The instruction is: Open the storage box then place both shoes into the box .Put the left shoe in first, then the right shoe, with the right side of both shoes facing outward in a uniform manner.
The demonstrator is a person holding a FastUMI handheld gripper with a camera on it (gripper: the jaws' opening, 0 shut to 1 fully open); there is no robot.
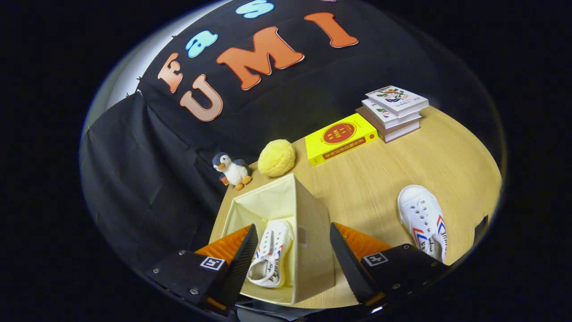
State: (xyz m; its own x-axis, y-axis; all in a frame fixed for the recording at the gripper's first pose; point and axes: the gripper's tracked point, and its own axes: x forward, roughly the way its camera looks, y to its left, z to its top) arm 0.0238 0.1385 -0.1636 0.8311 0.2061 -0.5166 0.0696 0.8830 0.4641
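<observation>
Hand-held gripper: the hand-held gripper (290, 257) hung above the box with its fingers spread wide apart and nothing between them, gripping nothing at all.
Box: the box (313, 241) sat open right under the fingers, its near wall rising between them, mouth facing up.
First shoe: one shoe (269, 257) lay inside the box already, against the wall by the left finger, long axis running away from the gripper, sole side hidden.
Second shoe: and there was the one that counted, the other shoe (423, 220), out on the worktop (371, 179) beyond the right finger, apart from the box, toe pointing away and laces up.
Key relation: that shoe lay off to the right of the fingers, its length roughly parallel to the shoe in the box, so a sideways shift looked like the call.
Room: bare worktop stretched between box and shoe; the worktop edge ran close past the shoe's far side.
Clutter: a yellow book (340, 137), a book stack (393, 112), a yellow ball (276, 157) and a toy penguin (232, 170) stood well beyond, out of the lane.
</observation>
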